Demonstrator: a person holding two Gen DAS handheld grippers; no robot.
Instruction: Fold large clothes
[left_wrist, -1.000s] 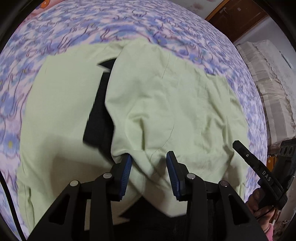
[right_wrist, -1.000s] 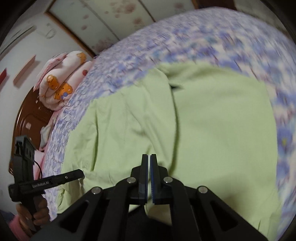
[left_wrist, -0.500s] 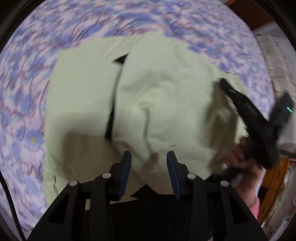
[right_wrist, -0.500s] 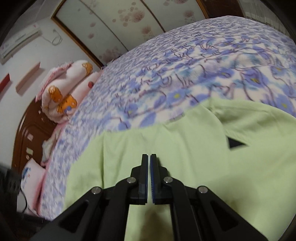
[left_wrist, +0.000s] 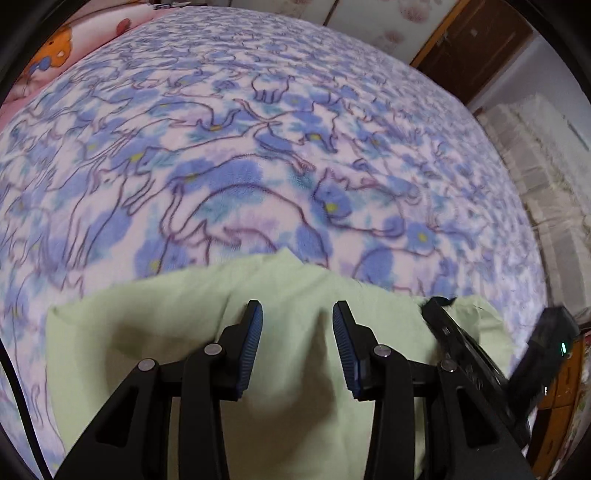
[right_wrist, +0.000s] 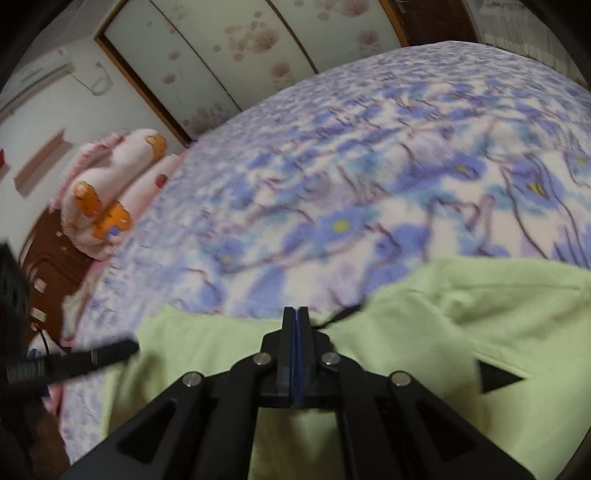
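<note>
A pale green garment (left_wrist: 177, 317) lies folded on the bed's blue flowered blanket (left_wrist: 258, 155). My left gripper (left_wrist: 297, 314) is open over its far edge, with green cloth under and between the pads but not pinched. My right gripper (right_wrist: 295, 314) has its jaws together over the garment (right_wrist: 461, 332) near its far edge; no cloth shows between the pads. A small black triangle (right_wrist: 496, 380) of the garment's dark part shows at the right. The right gripper also appears at the right in the left wrist view (left_wrist: 454, 343).
A rolled pink quilt with orange bears (right_wrist: 110, 192) lies at the head of the bed beside a brown wooden headboard (right_wrist: 44, 266). A brown door (left_wrist: 476, 40) and a pale covered piece of furniture (left_wrist: 546, 166) stand beyond the bed's right side.
Both grippers have moved forward to the garment's far edge, so the blanket now fills most of each view. The garment's dark part is now nearly all covered. The left stayed open, the right stayed shut.
</note>
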